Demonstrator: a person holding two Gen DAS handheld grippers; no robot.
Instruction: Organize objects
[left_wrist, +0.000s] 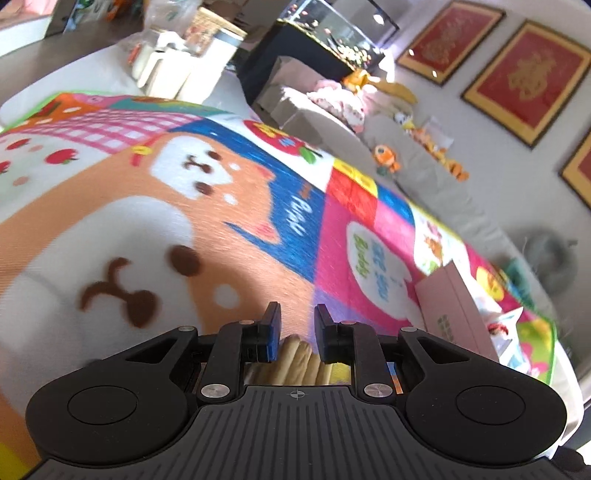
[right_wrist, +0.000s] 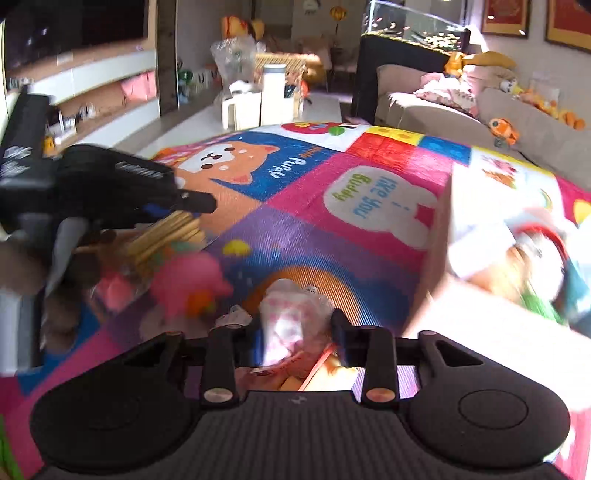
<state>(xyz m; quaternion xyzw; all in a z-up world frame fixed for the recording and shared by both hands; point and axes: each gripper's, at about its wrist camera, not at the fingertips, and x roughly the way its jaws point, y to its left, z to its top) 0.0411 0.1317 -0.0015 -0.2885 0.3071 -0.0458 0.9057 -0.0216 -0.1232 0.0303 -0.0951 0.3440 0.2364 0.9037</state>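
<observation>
Right gripper (right_wrist: 295, 328): jaws clenched on a crumpled white-and-pink wrapper (right_wrist: 286, 325), held above the play mat (right_wrist: 332, 236).

Left gripper (left_wrist: 297, 330): jaws closed on a bundle of tan sticks (left_wrist: 295, 360), long axis lying across the fingers as seen from the right wrist.

A pink box (left_wrist: 454, 314) lies further right on the mat, nearer the right gripper; judged the likely drop place.

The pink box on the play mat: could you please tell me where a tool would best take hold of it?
Probably across the narrow width of the pink box, mid-length, coming from above: it lies flat on the mat, long sides parallel. First free a tool: the left tool holds tan sticks, the right tool a crumpled bag.
</observation>
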